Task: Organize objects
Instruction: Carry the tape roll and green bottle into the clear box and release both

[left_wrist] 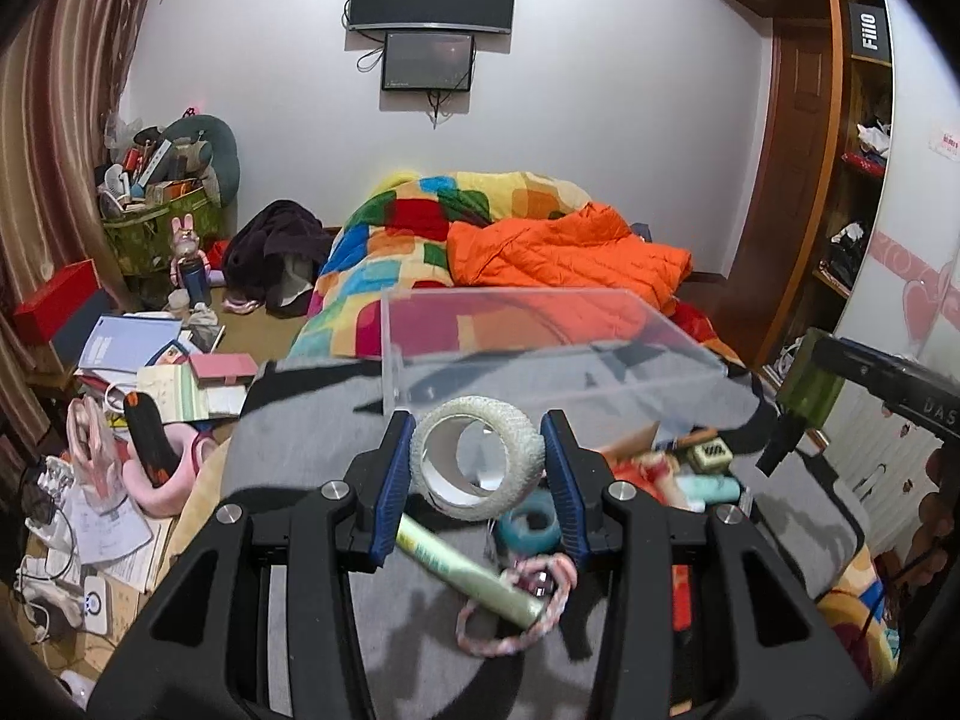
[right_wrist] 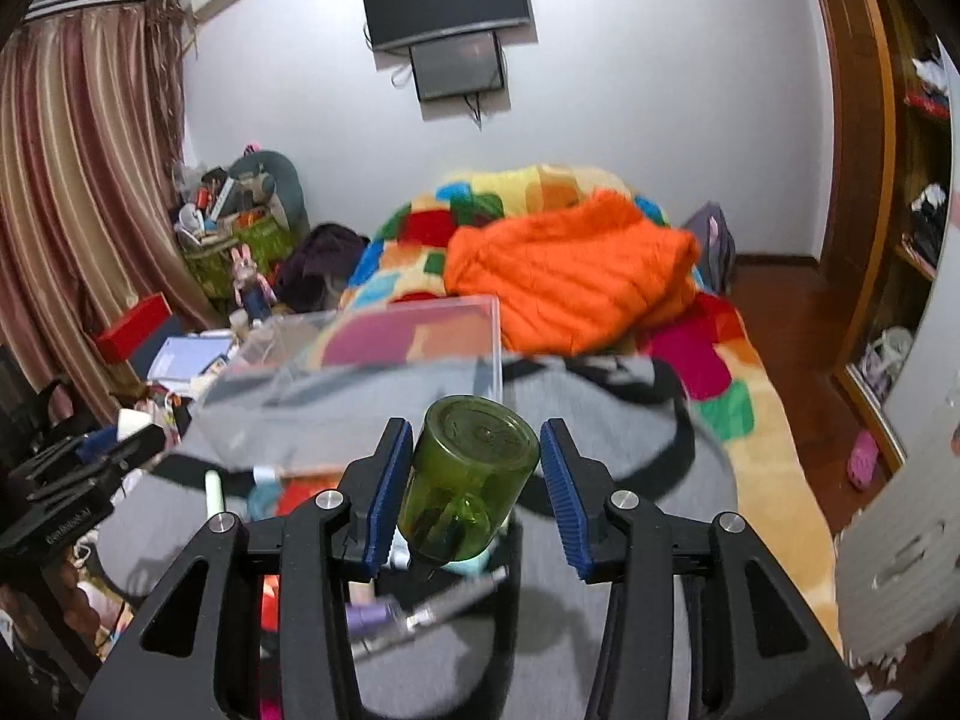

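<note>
Tape roll (left_wrist: 477,457): we see rough, woven white cloth, between the left gripper (left_wrist: 478,468) pads.
Pads (left_wrist: 393,474): ribbed blue rubber, matt.
Cup (right_wrist: 469,477): glossy translucent green plastic in the right gripper (right_wrist: 477,480).
Box (left_wrist: 540,342): clear, smooth plastic, just beyond both grippers.
Blanket (left_wrist: 300,420): matt grey cloth beneath us.
Jacket (right_wrist: 570,282): quilted orange cloth, farther ahead.

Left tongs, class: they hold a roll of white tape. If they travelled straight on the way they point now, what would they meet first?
Most likely the clear plastic box standing just beyond the white tape roll held in the left tongs, probably its near wall. Depth is hard to judge through the fisheye, so they might pass above its rim.
</note>
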`<act>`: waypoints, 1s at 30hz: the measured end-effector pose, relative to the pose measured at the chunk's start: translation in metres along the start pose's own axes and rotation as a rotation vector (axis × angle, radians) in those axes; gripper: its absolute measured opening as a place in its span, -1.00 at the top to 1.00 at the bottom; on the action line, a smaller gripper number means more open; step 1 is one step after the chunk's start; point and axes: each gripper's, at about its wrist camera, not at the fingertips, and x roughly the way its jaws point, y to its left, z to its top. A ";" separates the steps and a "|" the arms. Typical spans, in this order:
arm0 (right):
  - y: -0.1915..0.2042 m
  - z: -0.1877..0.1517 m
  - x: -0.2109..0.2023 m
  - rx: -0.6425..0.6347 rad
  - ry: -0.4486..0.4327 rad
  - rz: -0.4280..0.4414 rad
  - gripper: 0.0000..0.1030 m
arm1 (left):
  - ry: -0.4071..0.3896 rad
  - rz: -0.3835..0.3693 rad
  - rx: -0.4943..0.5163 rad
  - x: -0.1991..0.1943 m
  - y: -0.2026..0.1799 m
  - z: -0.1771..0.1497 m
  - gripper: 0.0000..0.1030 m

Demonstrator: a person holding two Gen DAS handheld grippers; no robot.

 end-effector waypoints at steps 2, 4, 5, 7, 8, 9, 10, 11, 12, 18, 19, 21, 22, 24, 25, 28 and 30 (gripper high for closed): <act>0.002 0.009 0.000 -0.005 -0.018 0.004 0.21 | -0.009 0.004 0.006 0.004 -0.001 0.007 0.17; 0.004 0.019 0.003 -0.002 -0.030 0.015 0.21 | -0.006 0.011 0.011 0.009 -0.002 0.015 0.17; 0.006 0.024 0.005 -0.004 -0.036 0.019 0.21 | -0.003 0.016 0.016 0.012 -0.002 0.019 0.17; 0.012 0.036 0.010 -0.017 -0.059 0.017 0.21 | 0.007 0.023 0.026 0.020 -0.003 0.026 0.17; 0.015 0.039 0.012 -0.022 -0.065 0.017 0.21 | 0.015 0.021 0.030 0.024 -0.002 0.030 0.17; 0.018 0.044 0.015 -0.026 -0.072 0.016 0.21 | 0.023 0.021 0.030 0.029 -0.002 0.032 0.17; 0.022 0.049 0.018 -0.029 -0.079 0.018 0.21 | 0.032 0.023 0.031 0.033 -0.001 0.035 0.17; 0.024 0.052 0.021 -0.030 -0.086 0.018 0.21 | 0.040 0.028 0.032 0.038 -0.001 0.038 0.17; 0.027 0.054 0.025 -0.035 -0.088 0.019 0.21 | 0.046 0.032 0.033 0.042 -0.001 0.040 0.17; 0.045 0.060 0.061 -0.045 -0.029 0.058 0.21 | 0.113 0.045 0.053 0.076 -0.002 0.045 0.17; 0.048 0.060 0.069 -0.047 -0.009 0.071 0.21 | 0.125 0.048 0.058 0.081 -0.002 0.045 0.17; 0.053 0.058 0.083 -0.053 0.027 0.092 0.21 | 0.145 0.048 0.067 0.091 -0.002 0.046 0.17; 0.057 0.056 0.091 -0.059 0.047 0.102 0.21 | 0.156 0.047 0.068 0.096 -0.002 0.046 0.17; 0.059 0.053 0.106 -0.064 0.094 0.115 0.22 | 0.175 0.044 0.069 0.104 -0.001 0.047 0.17; 0.060 0.052 0.115 -0.066 0.121 0.124 0.22 | 0.186 0.039 0.068 0.109 0.000 0.047 0.17; 0.056 0.046 0.138 -0.057 0.188 0.118 0.22 | 0.214 0.032 0.069 0.119 0.000 0.048 0.17; 0.051 0.043 0.148 -0.049 0.221 0.118 0.22 | 0.227 0.027 0.073 0.125 0.000 0.048 0.17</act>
